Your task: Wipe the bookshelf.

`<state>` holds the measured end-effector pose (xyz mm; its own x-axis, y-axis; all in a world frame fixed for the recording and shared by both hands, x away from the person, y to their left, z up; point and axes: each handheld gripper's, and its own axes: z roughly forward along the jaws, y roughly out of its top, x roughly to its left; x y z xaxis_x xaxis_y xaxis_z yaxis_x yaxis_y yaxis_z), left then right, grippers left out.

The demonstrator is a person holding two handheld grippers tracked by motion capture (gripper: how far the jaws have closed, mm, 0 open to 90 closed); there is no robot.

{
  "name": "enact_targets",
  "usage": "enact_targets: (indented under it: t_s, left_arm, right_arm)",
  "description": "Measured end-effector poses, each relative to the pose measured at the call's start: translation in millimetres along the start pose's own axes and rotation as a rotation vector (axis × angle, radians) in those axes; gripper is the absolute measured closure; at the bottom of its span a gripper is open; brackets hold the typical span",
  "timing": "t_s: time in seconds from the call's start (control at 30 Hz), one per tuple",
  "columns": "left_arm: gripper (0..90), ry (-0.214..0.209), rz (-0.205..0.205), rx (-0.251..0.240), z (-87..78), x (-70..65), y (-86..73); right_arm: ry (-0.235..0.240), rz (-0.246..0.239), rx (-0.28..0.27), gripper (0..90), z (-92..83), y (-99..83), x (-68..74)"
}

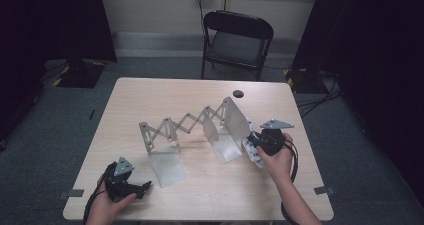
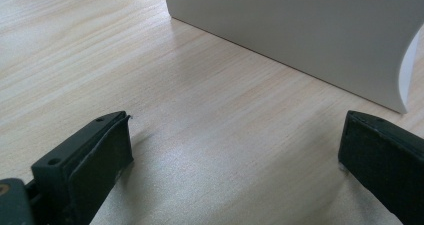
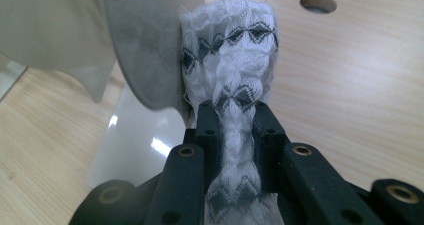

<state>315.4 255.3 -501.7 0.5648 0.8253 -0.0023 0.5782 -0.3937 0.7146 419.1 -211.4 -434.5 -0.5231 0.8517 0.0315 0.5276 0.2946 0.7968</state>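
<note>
A grey metal folding rack with scissor links and upright plates stands across the middle of the table. My right gripper is at the rack's right end, shut on a white knitted cloth with black diamond marks. The cloth rests against the rightmost plate, pinched between the pads of the right gripper. My left gripper lies near the table's front left edge. In the left gripper view, the left gripper stands open over bare wood, facing the rack's near plate.
The wooden table has a round cable hole near its far edge. A black folding chair stands behind the table. Dark curtains hang on both sides, with cables on the floor to the right.
</note>
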Motion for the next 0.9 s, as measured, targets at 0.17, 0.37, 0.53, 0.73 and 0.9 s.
enact_targets:
  t_s: [0.17, 0.37, 0.53, 0.73, 0.9]
  left_arm:
    - [0.2, 0.0, 0.0, 0.0, 0.0, 0.0, 0.0]
    - [0.2, 0.0, 0.0, 0.0, 0.0, 0.0, 0.0]
    - [0.2, 0.0, 0.001, 0.0, 0.0, 0.0, 0.0]
    - [0.2, 0.0, 0.0, 0.0, 0.0, 0.0, 0.0]
    - [0.2, -0.001, 0.0, 0.0, 0.0, 0.0, 0.0]
  right_arm:
    - [0.001, 0.01, 0.033, 77.7, 13.0, -17.2, 3.4]
    - [0.003, 0.021, 0.063, 77.4, 23.8, -32.1, 4.2]
    - [0.001, 0.033, 0.079, 77.0, 28.9, -38.5, 3.1]
    - [-0.012, 0.048, 0.073, 77.0, 20.9, -32.8, -2.0]
    - [-0.039, 0.06, 0.027, 77.0, -3.6, -11.7, -13.6]
